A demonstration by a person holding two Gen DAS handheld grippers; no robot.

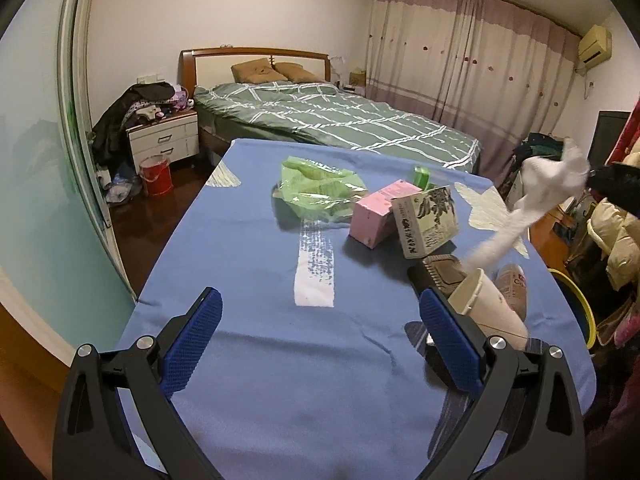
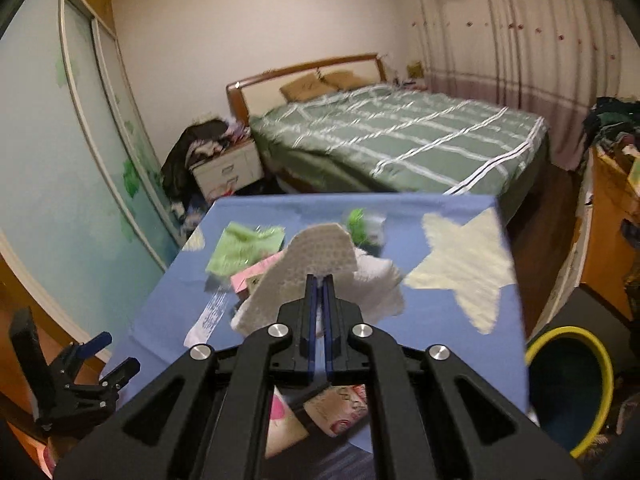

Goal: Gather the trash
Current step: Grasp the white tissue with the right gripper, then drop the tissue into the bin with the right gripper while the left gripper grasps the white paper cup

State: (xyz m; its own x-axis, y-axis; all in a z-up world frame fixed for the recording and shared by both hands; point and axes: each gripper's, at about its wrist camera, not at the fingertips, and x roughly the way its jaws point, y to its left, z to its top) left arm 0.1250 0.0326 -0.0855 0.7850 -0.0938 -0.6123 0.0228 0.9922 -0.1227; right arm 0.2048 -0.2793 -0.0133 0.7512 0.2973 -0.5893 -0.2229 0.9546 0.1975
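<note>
A crumpled white paper towel (image 2: pixel 320 264) was pinched between the closed blue pads of the right tool (image 2: pixel 319 280) at the centre of the right wrist frame, held up clear of the blue-clothed bench (image 2: pixel 432 320). In the left wrist frame the same towel (image 1: pixel 536 196) was seen at the right edge, trailing down towards a white paper cup (image 1: pixel 486 304) lying on its side; whether the two touched could not be told. The left tool (image 1: pixel 320 340) was held wide open over bare cloth at the bottom of its frame, gripping nothing.

Towards the middle of the bench lay a crumpled green plastic bag (image 1: pixel 316 190), a pink carton (image 1: pixel 378 214) and, against it, a tilted white box printed in green (image 1: pixel 428 222). A yellow-rimmed blue bin (image 2: pixel 568 388) stood off the bench at lower right, partly cut off. Much of the right wrist frame was blurred, and the towel hid the boxes there. A printed wrapper (image 2: pixel 340 408) was only glimpsed beneath the right tool.
</note>
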